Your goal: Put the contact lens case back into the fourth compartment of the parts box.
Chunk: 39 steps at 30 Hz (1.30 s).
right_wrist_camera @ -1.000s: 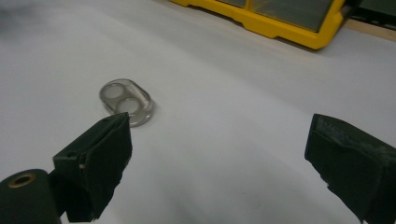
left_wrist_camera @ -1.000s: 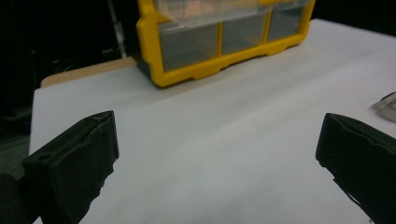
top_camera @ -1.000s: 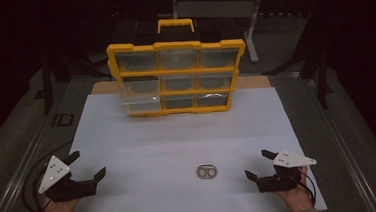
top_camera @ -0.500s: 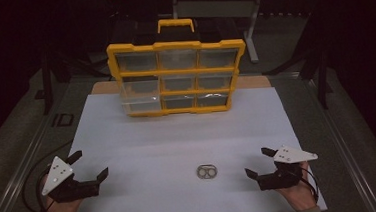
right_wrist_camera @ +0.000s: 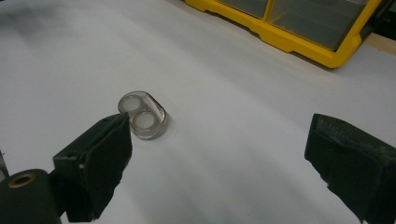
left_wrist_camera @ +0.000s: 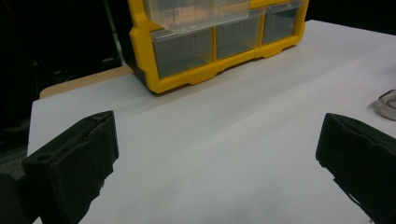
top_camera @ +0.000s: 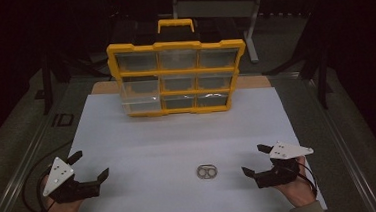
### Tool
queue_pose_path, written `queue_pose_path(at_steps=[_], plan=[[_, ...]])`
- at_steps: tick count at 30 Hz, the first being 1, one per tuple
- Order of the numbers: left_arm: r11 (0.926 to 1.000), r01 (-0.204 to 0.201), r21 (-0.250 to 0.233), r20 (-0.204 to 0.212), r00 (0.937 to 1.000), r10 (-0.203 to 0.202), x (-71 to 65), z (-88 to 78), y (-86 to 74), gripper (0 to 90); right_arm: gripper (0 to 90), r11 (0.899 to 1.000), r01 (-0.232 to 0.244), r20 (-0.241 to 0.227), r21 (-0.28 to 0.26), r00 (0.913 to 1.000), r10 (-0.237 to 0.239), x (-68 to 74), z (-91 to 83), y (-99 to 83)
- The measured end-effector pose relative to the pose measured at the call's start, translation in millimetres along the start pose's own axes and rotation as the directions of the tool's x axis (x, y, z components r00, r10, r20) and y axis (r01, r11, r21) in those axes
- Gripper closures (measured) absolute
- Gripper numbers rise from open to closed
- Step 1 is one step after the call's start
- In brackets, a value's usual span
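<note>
Both grippers have shifted slightly nearer the person; all else unmoved.
Left gripper [top_camera: 89,166] and right gripper [top_camera: 256,160]: jaws wide apart, empty; clear two-hole piece [top_camera: 207,172] lies between them, before yellow organizer [top_camera: 178,76].

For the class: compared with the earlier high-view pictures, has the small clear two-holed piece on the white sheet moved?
No. The clear two-holed piece lies at the same spot on the white sheet, equally far in front of the yellow organizer.

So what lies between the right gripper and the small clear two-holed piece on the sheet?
Nothing: in the high view only bare white sheet separates the right gripper from the clear piece.
</note>
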<state>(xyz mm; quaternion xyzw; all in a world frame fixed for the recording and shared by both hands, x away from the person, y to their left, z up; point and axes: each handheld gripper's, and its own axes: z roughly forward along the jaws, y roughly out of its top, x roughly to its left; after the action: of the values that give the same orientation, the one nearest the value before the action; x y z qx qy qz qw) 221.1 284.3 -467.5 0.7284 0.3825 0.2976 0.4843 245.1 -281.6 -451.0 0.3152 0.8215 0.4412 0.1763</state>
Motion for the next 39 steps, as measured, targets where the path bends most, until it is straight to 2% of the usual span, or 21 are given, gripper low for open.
queue_pose_path(at_steps=[5,18,30,37,38,39], plan=[[0.9999,-0.002,0.011,0.005,1.0000,0.002,-0.6,1.2,-0.6,0.0,7.0,1.000,0.007,-0.009,0.013,0.9999,-0.007,0.5,1.9,2.9],[0.9999,-0.004,0.014,0.005,1.0000,0.004,-0.7,2.4,-1.2,0.0,7.0,0.995,0.066,-0.055,0.076,0.9966,-0.062,6.9,15.0,21.0],[0.9999,-0.008,0.014,0.007,0.9999,0.008,-1.8,3.1,-1.0,0.0,7.0,0.981,0.129,-0.095,0.143,0.9887,-0.116,13.8,30.6,39.1],[0.9999,-0.007,0.012,0.006,1.0000,0.007,-1.7,2.8,-1.1,0.0,7.0,0.972,0.164,-0.122,0.171,0.9820,-0.144,20.0,40.6,47.7],[0.9999,-0.007,0.013,0.007,0.9999,0.007,-1.6,2.9,-1.3,0.0,7.0,0.966,0.181,-0.130,0.185,0.9787,-0.159,22.4,44.0,49.7],[0.9999,-0.007,0.013,0.007,0.9999,0.007,-1.6,2.9,-1.3,0.0,7.0,0.966,0.181,-0.130,0.185,0.9787,-0.159,22.4,44.0,49.7]])
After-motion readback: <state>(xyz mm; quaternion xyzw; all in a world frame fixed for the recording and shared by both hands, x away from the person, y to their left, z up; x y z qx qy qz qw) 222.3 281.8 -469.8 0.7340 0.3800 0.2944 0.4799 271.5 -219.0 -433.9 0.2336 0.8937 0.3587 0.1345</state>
